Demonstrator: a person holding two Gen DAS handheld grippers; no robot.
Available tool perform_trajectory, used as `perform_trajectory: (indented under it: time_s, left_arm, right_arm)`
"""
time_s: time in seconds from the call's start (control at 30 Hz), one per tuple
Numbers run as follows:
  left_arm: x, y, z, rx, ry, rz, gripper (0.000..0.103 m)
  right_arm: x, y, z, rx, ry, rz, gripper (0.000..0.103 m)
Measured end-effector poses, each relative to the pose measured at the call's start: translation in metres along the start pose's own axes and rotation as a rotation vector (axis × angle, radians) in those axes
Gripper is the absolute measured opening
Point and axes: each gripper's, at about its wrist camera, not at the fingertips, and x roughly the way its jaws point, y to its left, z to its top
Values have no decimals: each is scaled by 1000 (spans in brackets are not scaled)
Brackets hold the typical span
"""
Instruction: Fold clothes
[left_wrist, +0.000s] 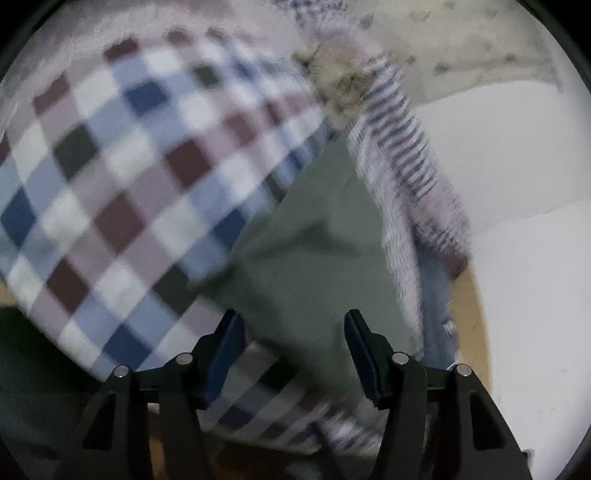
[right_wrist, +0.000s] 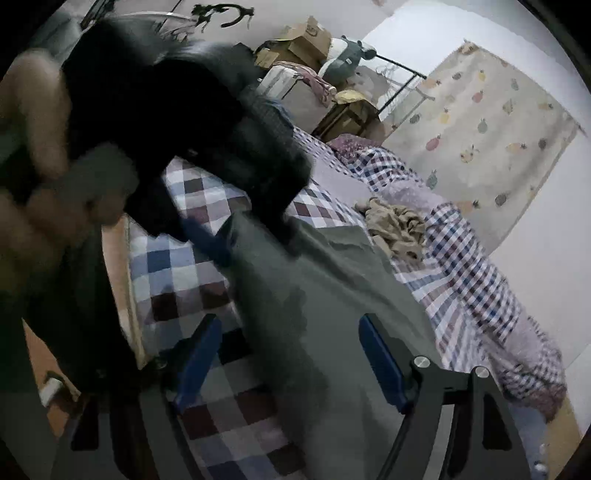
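Checkered bed (right_wrist: 177, 266) carries the grey-green garment (right_wrist: 332, 295); left tool (left_wrist: 293, 354) and right tool (right_wrist: 288, 362) both gape apart, empty.

A matt grey-green cloth garment (right_wrist: 314, 295) lay on a soft checked cotton-like bedsheet (left_wrist: 122, 177). Each gripper's fingers (left_wrist: 358, 343) looked like matt black plastic with blue pads and shiny metal bolts. Brown cardboard boxes (right_wrist: 306, 40) looked dull and papery.

Right wrist view: a flat garment (right_wrist: 325, 295) lies at centre frame on the bed (right_wrist: 177, 266). A crumpled garment (right_wrist: 397, 225) lies to its upper right. Boxes (right_wrist: 303, 40) stand behind the bed, at upper centre.
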Motion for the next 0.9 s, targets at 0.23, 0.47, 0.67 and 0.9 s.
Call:
perform_trajectory:
  time_s: [0.23, 0.47, 0.67, 0.9]
  left_arm:
    - [-12, 5, 12, -69, -24, -174, 61]
    - [-16, 0, 23, -85, -33, -283, 61]
    - [-28, -2, 32, -63, -73, -320, 61]
    - [-27, -5, 25, -31, -47, -259, 61]
  right_arm:
    - [26, 22, 2, -101, 34, -84, 81]
    - [54, 36, 5, -142, 75, -145, 81]
    - [71, 29, 10, -97, 101, -151, 78]
    - [65, 5, 23, 36, 93, -93, 15]
